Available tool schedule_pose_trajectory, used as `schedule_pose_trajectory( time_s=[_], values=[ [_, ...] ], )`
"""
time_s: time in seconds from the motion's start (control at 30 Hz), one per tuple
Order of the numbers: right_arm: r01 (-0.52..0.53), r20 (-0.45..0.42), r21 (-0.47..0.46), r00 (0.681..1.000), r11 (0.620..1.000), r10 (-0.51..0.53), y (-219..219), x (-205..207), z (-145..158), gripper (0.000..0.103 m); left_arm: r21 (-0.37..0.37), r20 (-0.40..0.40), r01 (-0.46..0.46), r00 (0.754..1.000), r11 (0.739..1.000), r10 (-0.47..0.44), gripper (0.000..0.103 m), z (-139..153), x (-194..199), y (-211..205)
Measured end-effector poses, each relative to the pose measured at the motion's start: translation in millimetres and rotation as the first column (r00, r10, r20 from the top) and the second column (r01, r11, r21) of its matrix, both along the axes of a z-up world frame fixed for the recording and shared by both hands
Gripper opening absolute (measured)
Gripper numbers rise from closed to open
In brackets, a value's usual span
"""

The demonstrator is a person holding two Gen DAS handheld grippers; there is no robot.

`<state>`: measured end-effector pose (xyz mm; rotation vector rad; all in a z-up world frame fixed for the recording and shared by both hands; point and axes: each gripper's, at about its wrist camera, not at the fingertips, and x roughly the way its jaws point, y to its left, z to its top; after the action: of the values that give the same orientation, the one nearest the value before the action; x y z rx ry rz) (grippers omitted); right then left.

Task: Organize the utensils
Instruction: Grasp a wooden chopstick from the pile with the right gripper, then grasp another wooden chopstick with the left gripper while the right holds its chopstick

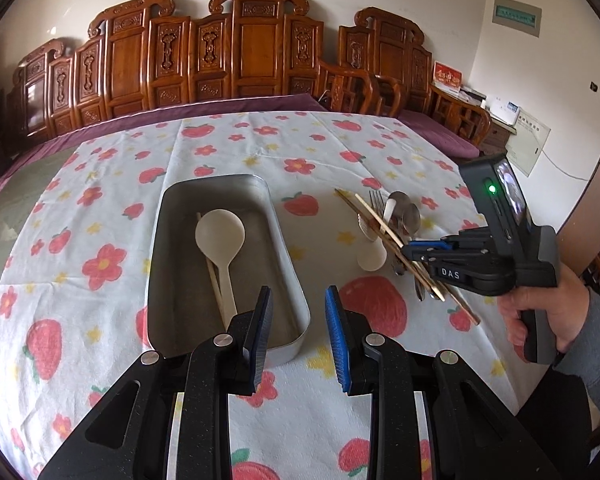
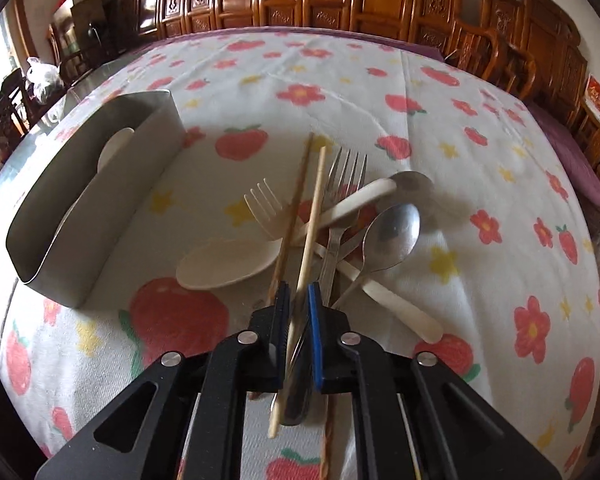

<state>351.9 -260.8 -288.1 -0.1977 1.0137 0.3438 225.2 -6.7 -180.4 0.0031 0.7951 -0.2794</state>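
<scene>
Pale chopstick (image 2: 310,236) in right gripper (image 2: 298,320)

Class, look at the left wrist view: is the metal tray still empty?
No. The metal tray already holds a white spoon with a chopstick beside it.

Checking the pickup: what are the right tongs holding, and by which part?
The right tongs pinch the light chopstick near its near end, a metal handle alongside it; whether it is lifted cannot be told.

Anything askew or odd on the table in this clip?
Yes. The utensil pile beside the metal tray is a crossed tangle of forks, spoons and chopsticks. The right gripper has closed around a pale chopstick where handles overlap, so neighbours may drag along.
</scene>
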Motion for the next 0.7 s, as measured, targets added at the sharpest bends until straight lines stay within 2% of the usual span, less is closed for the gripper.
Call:
schedule_pose_trajectory(
  time_s=[0.17, 0.33, 0.6, 0.7],
  values=[
    [-0.026, -0.011, -0.011, 1.0, 1.0, 0.026, 3, 3, 5, 0.006, 0.017, 0.002, 0.007, 1.0, 1.0, -0.008, 0.025, -2, -1, -3],
    [-0.044, 0.014, 0.005, 0.999, 0.999, 0.044, 2, -4, 23, 0.006, 0.037, 0.007, 0.009, 1.0, 0.999, -0.009, 0.025, -3, -1, -6],
    [0.005, 0.094, 0.082, 0.995, 0.997, -0.013, -37, -31, 73, 0.006, 0.058, -0.004, 0.027, 1.0, 0.998, -0.027, 0.025, 2, 2, -22],
    [0.02, 0.127, 0.083, 0.991, 0.996, -0.03, -56, -49, 86, 0.006, 0.096, 0.01, 0.058, 0.998, 0.994, -0.059, 0.025, 5, 2, -40]
  ],
)
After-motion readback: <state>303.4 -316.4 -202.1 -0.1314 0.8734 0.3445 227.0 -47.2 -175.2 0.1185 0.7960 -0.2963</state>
